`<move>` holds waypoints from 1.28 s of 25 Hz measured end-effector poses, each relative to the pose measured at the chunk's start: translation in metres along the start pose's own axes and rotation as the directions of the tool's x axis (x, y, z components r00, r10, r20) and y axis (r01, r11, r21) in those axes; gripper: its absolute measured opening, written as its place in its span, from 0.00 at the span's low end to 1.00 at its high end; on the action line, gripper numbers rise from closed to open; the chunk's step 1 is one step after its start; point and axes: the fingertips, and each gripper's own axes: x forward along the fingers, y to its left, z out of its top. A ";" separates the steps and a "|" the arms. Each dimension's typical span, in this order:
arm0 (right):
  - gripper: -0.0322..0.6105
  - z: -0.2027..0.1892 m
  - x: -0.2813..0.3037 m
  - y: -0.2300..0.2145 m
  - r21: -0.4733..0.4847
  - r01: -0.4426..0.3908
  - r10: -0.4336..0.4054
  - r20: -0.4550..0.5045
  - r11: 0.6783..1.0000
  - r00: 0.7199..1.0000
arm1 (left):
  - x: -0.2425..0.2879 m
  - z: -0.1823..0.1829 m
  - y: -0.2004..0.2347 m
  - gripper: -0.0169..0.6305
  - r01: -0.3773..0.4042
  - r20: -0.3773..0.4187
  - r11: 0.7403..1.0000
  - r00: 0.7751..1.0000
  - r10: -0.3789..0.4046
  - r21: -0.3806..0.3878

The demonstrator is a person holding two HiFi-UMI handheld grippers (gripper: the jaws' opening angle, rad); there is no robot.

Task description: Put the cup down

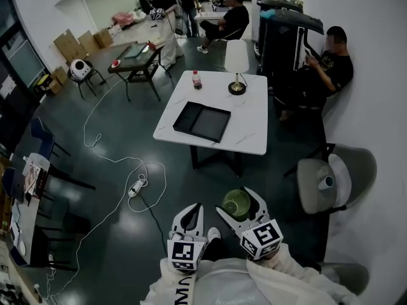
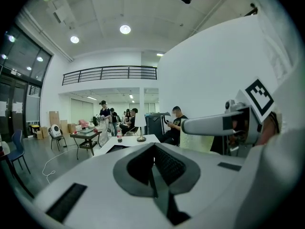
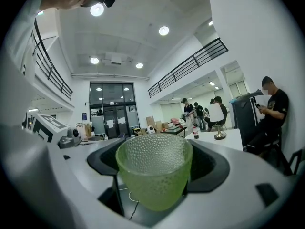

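Right gripper (image 1: pixel 236 202) clamps the cup (image 3: pixel 153 171) mid-air, left gripper (image 1: pixel 189 213) sits closed and empty, table (image 1: pixel 254 116) well off: the set-down remains.

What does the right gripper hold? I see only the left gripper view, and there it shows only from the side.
Observer: A green cup, upright, with a bumpy wall; the right tongs are shut on it.
Operator: Is there free place on the table?
Observer: In the head view a black tray that looks empty lies on the white table, with bare top to its right.
Operator: Is the floor free?
Observer: A white power strip with its cable lies left of the table.
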 end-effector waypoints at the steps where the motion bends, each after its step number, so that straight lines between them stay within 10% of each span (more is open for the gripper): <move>1: 0.68 0.001 0.008 -0.002 -0.001 0.003 -0.003 -0.001 1.000 1.000 | 0.005 0.001 0.006 0.04 0.003 0.000 1.000 1.000 -0.003 -0.001; 32: 0.68 0.019 0.163 -0.017 -0.036 0.065 -0.065 -0.016 0.997 0.998 | 0.090 0.021 0.149 0.04 0.055 0.077 0.998 0.996 -0.053 -0.030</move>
